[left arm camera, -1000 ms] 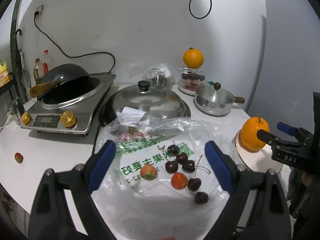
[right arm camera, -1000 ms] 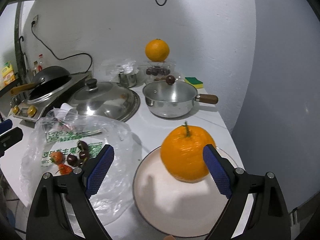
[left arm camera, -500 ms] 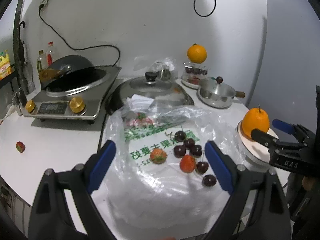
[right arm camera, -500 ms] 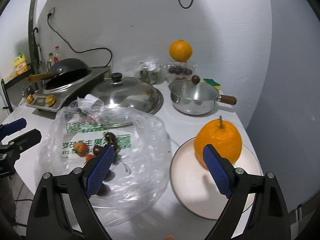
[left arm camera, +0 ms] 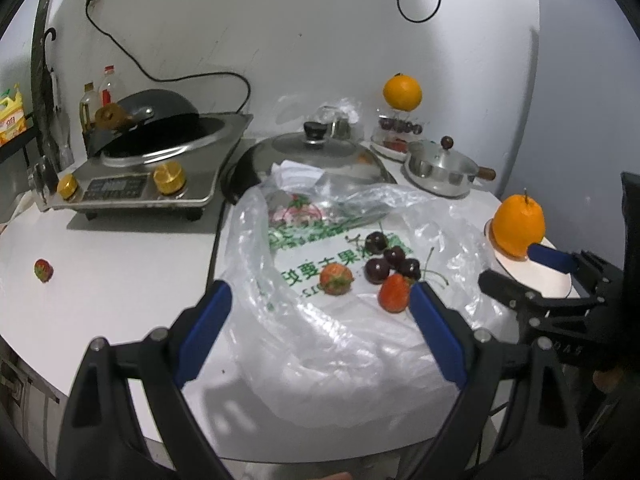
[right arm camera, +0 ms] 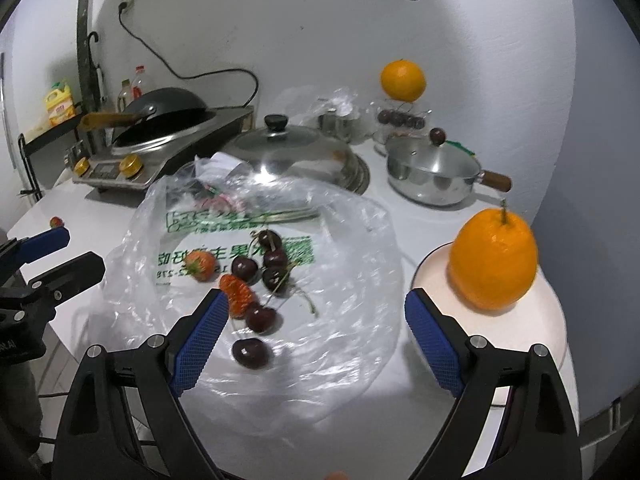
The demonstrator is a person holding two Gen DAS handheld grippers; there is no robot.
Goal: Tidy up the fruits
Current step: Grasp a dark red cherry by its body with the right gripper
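While both claws hang released, I am between picks.
Left view: left gripper (left arm camera: 318, 312) gapes over the bag (left arm camera: 340, 320), strawberries (left arm camera: 336, 278) just ahead. Right view: right gripper (right arm camera: 316, 324) empty beside the plate (right arm camera: 536, 320) holding an orange (right arm camera: 494, 266); next I'd judge a gentle cherry (right arm camera: 250, 353) pinch.

From my remote feed, a thin, crinkled clear plastic bag (right arm camera: 256, 264) with green print lies glossy on the smooth matt white countertop (left arm camera: 120, 272). I see dark cherries (right arm camera: 256, 268) shining wet-bright beside strawberries (left arm camera: 336, 278) with a seeded, rougher skin. The orange (right arm camera: 494, 258) shows a dimpled, faintly glossy peel on a smooth, glazed-looking plate (right arm camera: 548, 320). Behind, a polished metal saucepan (right arm camera: 434, 174) carries a wooden handle, and a domed steel lid (right arm camera: 296, 152) mirrors the light. The stove (left arm camera: 152, 176) looks like brushed metal with brass-toned knobs. My right gripper (right arm camera: 316, 340) wears textured blue pads on matt black plastic arms.
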